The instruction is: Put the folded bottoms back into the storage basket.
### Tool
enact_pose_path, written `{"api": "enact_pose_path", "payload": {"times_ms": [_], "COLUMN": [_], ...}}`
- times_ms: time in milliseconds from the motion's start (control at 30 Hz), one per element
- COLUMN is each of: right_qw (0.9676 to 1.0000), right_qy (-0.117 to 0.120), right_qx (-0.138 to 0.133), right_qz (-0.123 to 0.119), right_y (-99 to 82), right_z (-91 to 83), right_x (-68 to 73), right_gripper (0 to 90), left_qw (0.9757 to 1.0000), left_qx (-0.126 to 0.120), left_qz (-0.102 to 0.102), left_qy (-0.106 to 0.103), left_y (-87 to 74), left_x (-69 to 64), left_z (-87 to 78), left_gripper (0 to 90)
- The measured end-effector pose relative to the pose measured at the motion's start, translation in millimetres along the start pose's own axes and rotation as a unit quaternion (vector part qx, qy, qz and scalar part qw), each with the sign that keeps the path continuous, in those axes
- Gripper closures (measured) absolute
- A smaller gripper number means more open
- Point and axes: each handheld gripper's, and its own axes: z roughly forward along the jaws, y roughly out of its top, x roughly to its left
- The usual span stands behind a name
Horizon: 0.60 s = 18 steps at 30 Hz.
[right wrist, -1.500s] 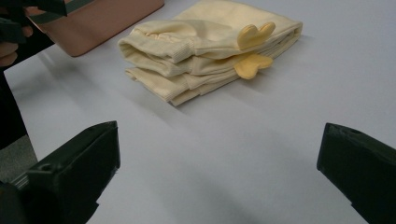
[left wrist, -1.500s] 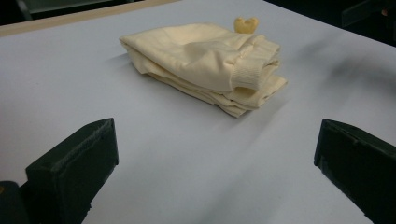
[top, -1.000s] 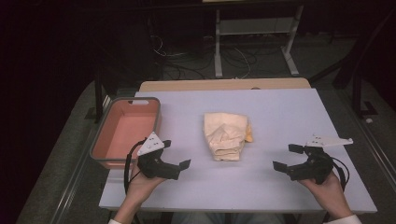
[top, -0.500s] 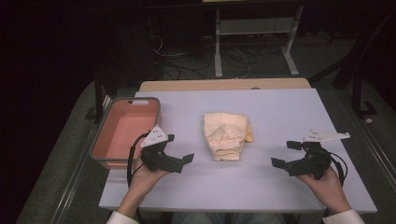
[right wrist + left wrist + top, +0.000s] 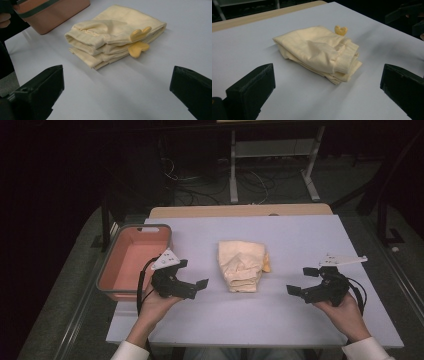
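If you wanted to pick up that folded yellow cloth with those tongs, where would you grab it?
Probably at the ribbed cuff end of the folded cloth, the edge nearest the person. The layers stack thick there, so open tongs coming in low from that side, such as the left tongs, could pinch the whole bundle together.

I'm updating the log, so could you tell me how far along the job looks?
Hardly started. The folded cream garment lies untouched mid-table. The left gripper and right gripper flank it, both open and empty. The pink bin at the left holds nothing. Any grasping or moving remains.
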Motion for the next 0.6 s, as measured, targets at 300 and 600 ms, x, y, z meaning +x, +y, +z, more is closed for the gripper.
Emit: {"api": "enact_pose_path", "payload": {"times_ms": [300,600], "right_qw": [1.0,0.9999], "right_qy": [0.001,0.004], "right_qx": [0.009,0.01], "right_qz": [0.001,-0.001], "right_y": [4.7,11.6], "right_z": [7.1,12.7], "right_x": [-2.3,-2.0], "right_gripper": [0.0,0.0], "left_qw": [1.0,1.0], "left_qx": [0.005,0.003], "left_qz": [0.002,0.001], "left_qy": [-0.002,-0.003], "left_y": [7.7,15.8], "left_x": [2.8,5.8], "left_z": [3.3,6.2], "left_gripper": [0.0,0.0]}}
